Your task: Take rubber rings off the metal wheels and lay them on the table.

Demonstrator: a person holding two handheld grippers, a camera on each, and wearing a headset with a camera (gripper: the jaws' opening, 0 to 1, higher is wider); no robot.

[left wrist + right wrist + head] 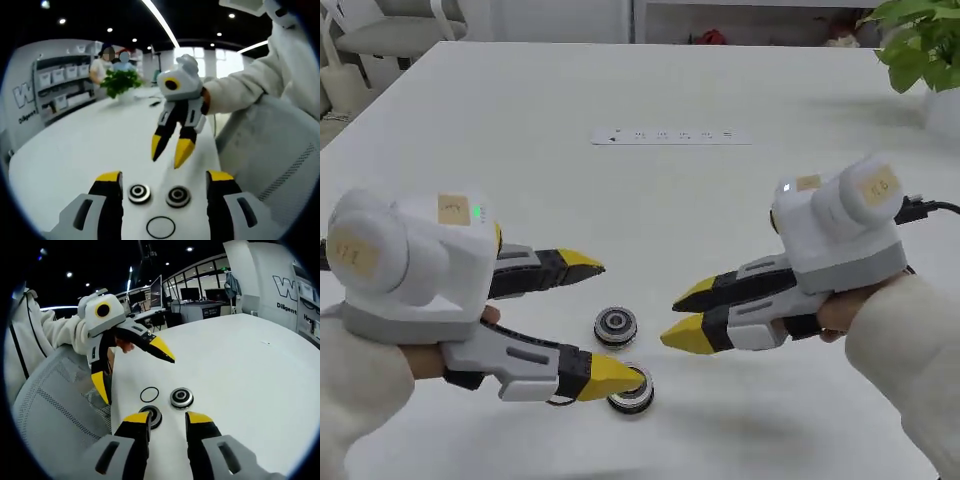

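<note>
Left gripper view: metal wheels [139,193] and rubber ring [160,217] lie within the spread left hand-held gripper [165,176].

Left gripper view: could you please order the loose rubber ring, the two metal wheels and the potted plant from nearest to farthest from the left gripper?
1. Rubber ring, between the fingers.
2. Metal wheels, side by side just beyond; too close to call.
3. Potted plant, far across the table.

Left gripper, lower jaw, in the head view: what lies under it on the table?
Under the lower jaw of the left gripper, a metal wheel sticks out past the yellow tip, and a thin arc of a loose rubber ring shows. The rest of both is covered.
</note>
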